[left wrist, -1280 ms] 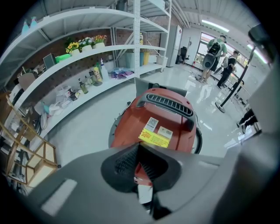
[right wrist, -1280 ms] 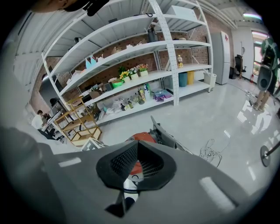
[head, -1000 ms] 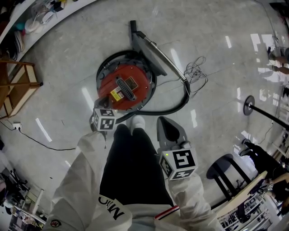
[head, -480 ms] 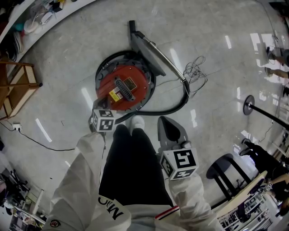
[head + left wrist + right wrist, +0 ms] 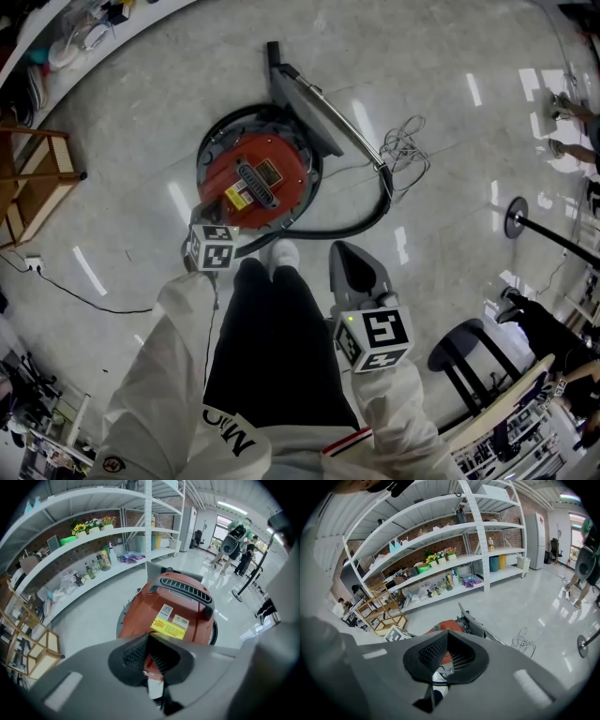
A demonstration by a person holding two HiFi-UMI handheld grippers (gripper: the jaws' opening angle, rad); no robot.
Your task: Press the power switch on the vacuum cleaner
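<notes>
Glossy pale floor (image 5: 450, 56), round red vacuum cleaner (image 5: 255, 183)

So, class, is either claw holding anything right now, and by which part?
Nothing is held. The left claw and right claw are both shut and empty; the left points at the red vacuum cleaner.

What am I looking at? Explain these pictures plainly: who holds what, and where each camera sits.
A person stands on a shiny floor with a hand-held two-jaw tool in each hand. The head view looks down from a camera on the person's head. The other two views come from cameras riding on each tool, looking along its jaws. The left gripper is low, close to the red vacuum cleaner. The right gripper is farther away, beside the person's leg. Both have their jaws together and hold nothing. The vacuum's black hose and a tangled cord lie on the floor.
</notes>
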